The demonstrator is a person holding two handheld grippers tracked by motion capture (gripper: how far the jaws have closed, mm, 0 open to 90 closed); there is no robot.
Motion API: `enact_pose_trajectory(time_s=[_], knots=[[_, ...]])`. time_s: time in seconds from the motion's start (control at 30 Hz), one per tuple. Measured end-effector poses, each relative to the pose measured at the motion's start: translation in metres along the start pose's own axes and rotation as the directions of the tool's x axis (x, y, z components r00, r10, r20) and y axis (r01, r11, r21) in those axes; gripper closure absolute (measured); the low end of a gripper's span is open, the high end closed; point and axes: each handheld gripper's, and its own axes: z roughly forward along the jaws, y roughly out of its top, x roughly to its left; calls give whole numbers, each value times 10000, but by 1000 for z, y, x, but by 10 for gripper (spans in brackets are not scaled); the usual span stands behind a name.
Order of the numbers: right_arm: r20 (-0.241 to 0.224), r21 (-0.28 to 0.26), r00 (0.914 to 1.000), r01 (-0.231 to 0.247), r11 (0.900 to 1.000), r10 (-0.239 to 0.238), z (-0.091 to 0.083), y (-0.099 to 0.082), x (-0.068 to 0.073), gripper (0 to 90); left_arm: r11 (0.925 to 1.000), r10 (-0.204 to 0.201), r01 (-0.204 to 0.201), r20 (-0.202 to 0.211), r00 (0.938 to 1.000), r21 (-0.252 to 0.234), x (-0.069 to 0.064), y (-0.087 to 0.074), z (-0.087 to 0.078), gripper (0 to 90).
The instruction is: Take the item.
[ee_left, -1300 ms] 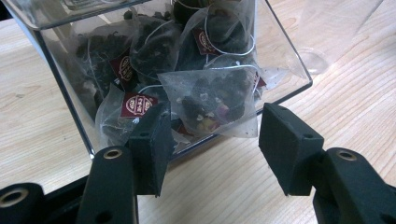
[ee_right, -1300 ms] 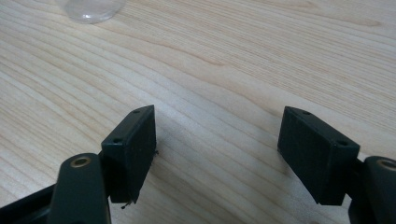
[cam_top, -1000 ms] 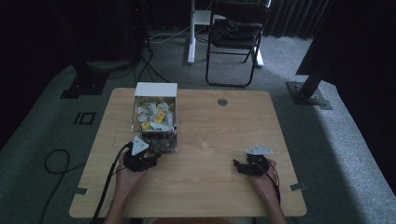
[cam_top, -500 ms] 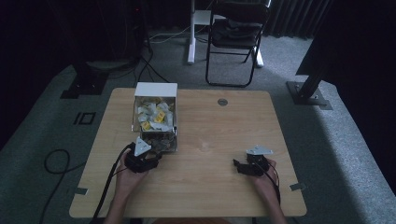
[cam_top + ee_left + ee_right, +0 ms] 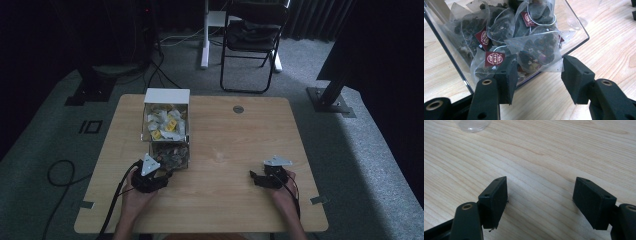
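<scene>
A clear bin [image 5: 165, 131] stands left of the table's middle. Its far compartment holds white and yellow packets [image 5: 165, 121] and its near one holds dark tea bags [image 5: 170, 154]. My left gripper [image 5: 167, 175] sits at the bin's near end. In the left gripper view it [image 5: 539, 62] is open, with a mesh tea bag [image 5: 536, 51] hanging over the bin's rim [image 5: 576, 43] between the jaws, neither touching it. My right gripper [image 5: 254, 176] rests at the table's right, open [image 5: 540, 185] over bare wood.
A small clear round piece [image 5: 472, 124] lies on the wood ahead of the right gripper. The table [image 5: 240, 145] has a round grommet [image 5: 238, 109] near its far edge. A folding chair [image 5: 250, 40] and stand bases sit on the carpet beyond.
My left gripper has shifted slightly toward the table's near edge. The right gripper has not moved.
</scene>
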Motion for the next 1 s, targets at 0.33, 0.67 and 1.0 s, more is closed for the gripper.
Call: enact_pose_trajectory(time_s=[0.33, 0.67, 1.0], knots=[[2, 0, 10000, -1, 10000, 1, 0, 0, 0, 275, 9992, 330, -335, -239, 9992, -221, -10, 0, -6, 502], [1, 1, 10000, 2, 10000, -2, 0, 0, 0, 275, 9980, 365, -382, -337, 9988, -510, -9, 8, -10, 723], [2, 2, 10000, -1, 10000, 1, 0, 0, 0, 275, 9992, 309, -315, -274, 9991, -230, -7, 12, -6, 794]])
